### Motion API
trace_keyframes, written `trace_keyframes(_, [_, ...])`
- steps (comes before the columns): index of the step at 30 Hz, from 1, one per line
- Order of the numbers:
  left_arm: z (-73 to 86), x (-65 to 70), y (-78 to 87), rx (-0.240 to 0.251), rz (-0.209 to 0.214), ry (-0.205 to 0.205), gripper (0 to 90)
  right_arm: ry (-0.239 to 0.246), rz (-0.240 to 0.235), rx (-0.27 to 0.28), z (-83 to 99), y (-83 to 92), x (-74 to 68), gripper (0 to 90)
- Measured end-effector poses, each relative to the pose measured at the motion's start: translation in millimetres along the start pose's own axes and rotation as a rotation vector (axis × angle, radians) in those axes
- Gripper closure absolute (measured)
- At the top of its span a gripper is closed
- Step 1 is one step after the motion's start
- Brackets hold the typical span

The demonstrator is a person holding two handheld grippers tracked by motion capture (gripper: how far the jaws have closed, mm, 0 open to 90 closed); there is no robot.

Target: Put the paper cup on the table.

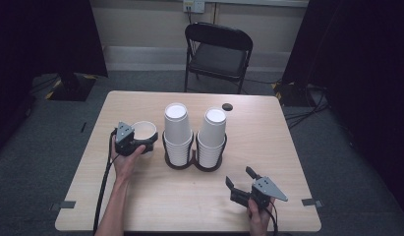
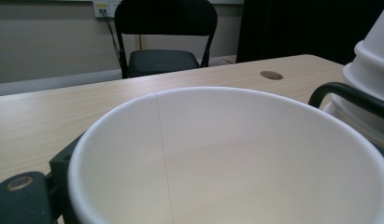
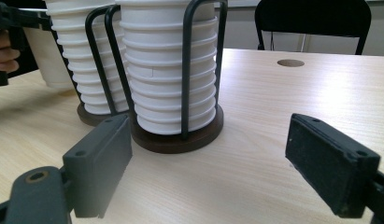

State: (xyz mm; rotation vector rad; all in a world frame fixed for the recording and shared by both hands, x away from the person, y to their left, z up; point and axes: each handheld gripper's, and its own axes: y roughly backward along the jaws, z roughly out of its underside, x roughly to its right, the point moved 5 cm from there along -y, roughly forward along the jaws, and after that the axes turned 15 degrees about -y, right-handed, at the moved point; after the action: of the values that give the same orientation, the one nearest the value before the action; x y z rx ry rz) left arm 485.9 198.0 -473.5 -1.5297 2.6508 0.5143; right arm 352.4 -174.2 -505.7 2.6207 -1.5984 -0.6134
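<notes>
Wooden table (image 1: 155, 196) in a dim room, grey carpet, black chair (image 1: 218, 51) at the far edge. Single white cup (image 1: 143, 132) stands upright, mouth up, on the table's left part, just left of the stacks. Left gripper (image 1: 149, 143) has the cup between its jaws; high view shows the jaws around the cup's near side, hand (image 1: 127, 160) behind. Left gripper view looks into the cup's open mouth (image 2: 236, 158), seam down the inner wall, one jaw at bottom left beside the rim; whether the pads press the wall I can't tell, so grip unclear. Two stacks (image 1: 194, 135) of upturned white cups sit in a black wire holder (image 1: 193, 162), side by side at table centre. Right gripper view shows the holder's round brown bases (image 3: 178, 140) and wire loops, plus ribbed cup rims close up. Right gripper (image 1: 241, 181) rests near the right front edge, jaws wide apart, nothing between them, well apart from the holder. Small dark hole (image 1: 227, 106) in the tabletop behind the stacks.
</notes>
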Motion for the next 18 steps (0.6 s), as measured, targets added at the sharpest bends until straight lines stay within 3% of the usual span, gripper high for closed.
trace_keyframes(4, [2.6,1.6,-3.5,-0.006,0.014,-0.005,7.9,0.003,-0.005,-0.009,0.2,-0.6,-0.2,14.0])
trace_keyframes(9, [9.2,1.1,-6.5,-0.033,-0.005,-0.009,7.9,0.014,-0.006,-0.02,0.6,-1.2,-1.0,14.0])
trace_keyframes(12, [11.1,1.5,-6.2,-0.025,0.008,0.011,7.3,0.012,-0.006,-0.018,0.6,-1.1,-0.9,14.0])
trace_keyframes(15, [10.8,2.2,-5.4,-0.036,0.001,-0.002,7.3,0.008,-0.006,-0.02,0.5,-1.3,-0.6,14.1])
trace_keyframes(18, [13.7,2.5,-6.3,-0.069,-0.014,-0.007,8.2,0.007,-0.005,-0.023,0.5,-1.9,-0.5,14.1])
